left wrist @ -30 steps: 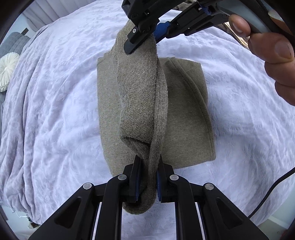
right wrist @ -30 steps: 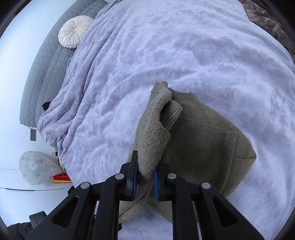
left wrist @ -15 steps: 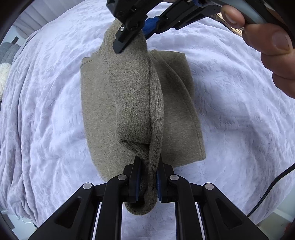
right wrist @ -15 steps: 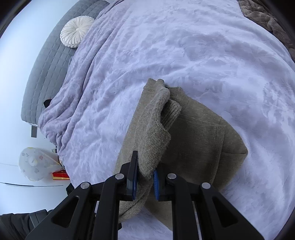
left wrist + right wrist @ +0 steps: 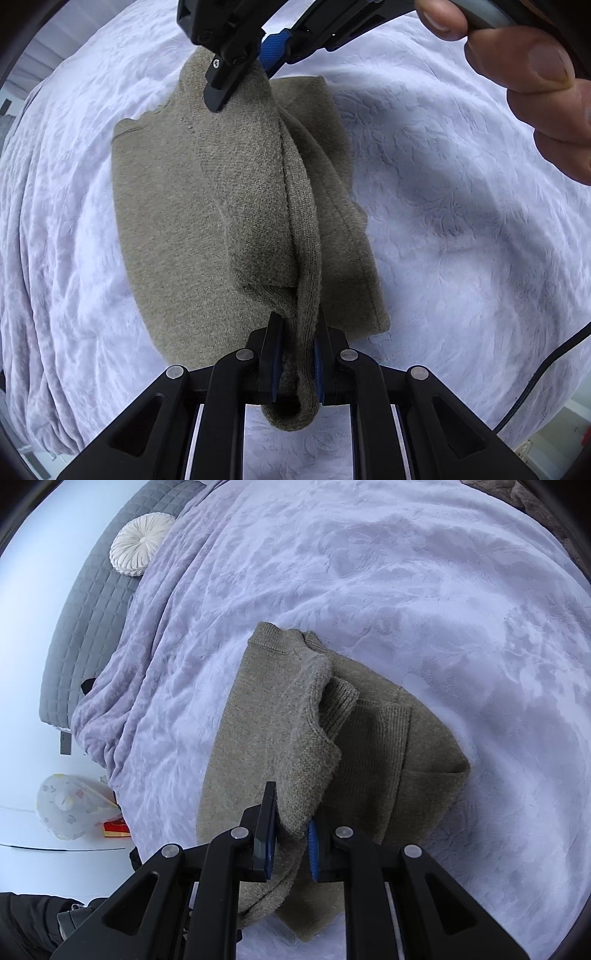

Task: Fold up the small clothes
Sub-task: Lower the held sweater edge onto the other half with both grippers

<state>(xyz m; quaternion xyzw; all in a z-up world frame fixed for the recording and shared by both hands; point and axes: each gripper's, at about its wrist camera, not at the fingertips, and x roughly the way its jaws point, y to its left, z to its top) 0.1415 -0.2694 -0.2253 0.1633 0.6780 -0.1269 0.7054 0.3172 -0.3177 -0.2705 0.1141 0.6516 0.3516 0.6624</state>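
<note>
Only the right wrist view shows the round pillow (image 5: 142, 544). Left tongs (image 5: 297, 363) and right tongs (image 5: 290, 843) pinch the sweater (image 5: 177, 206), its lifted edge stretched lengthwise between them over the bed (image 5: 461, 221).

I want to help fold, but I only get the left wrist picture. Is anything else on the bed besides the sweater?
Observer: Yes. The right wrist view shows a round white cushion at the far end, against a grey quilted headboard.
Operator: Can you see the sweater's neck?
Observer: Yes, the ribbed collar of the sweater lies on the blanket at the garment's far end.
Operator: What is the right gripper holding?
Observer: The right gripper is shut on a folded-over flap of sweater, lifted above the rest.
Operator: Anything beside the bed?
Observer: A white bag with a flower pattern beside the bed's edge.
</note>
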